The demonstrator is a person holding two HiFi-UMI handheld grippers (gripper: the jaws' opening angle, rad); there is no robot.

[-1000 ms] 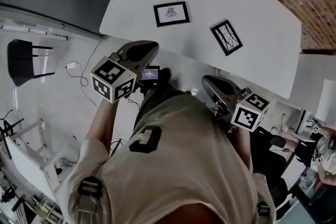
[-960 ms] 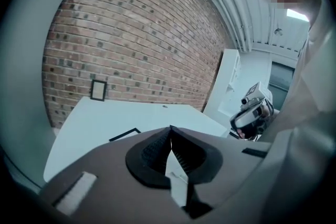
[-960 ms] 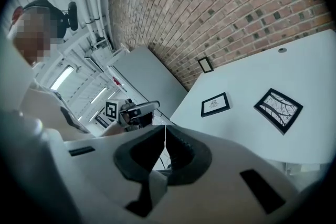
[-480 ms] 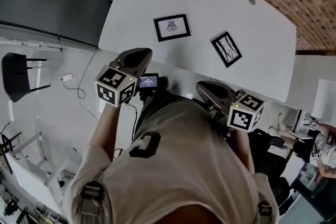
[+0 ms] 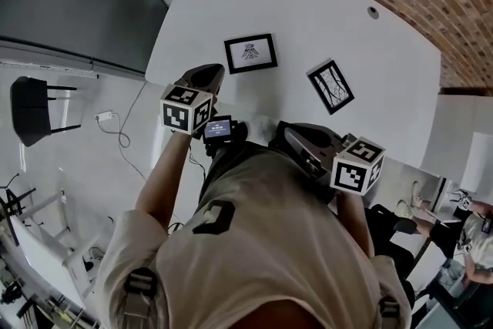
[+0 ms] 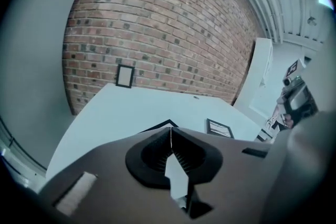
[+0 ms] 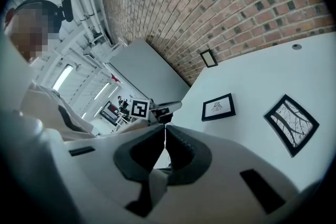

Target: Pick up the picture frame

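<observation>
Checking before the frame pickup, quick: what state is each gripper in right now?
Left gripper: closed, fingers together, holding nothing.
Right gripper: closed, fingers together, holding nothing.

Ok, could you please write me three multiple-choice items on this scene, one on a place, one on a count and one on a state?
1. Where does the small picture frame stand?
A. upright against the brick wall, at the white table's far edge
B. flat in the table's middle
C. hanging off the table's near edge

2. How many picture frames lie flat on the white table?
A. one
B. two
C. four

3. How do the left gripper's jaws stand?
A. together, with nothing between them
B. wide apart
C. shut on a picture frame

Answers:
1 A: the left gripper view shows it upright at the wall.
2 B: the head view shows the left flat frame and the right flat frame.
3 A: the left gripper view shows the jaws meeting, empty.
</observation>
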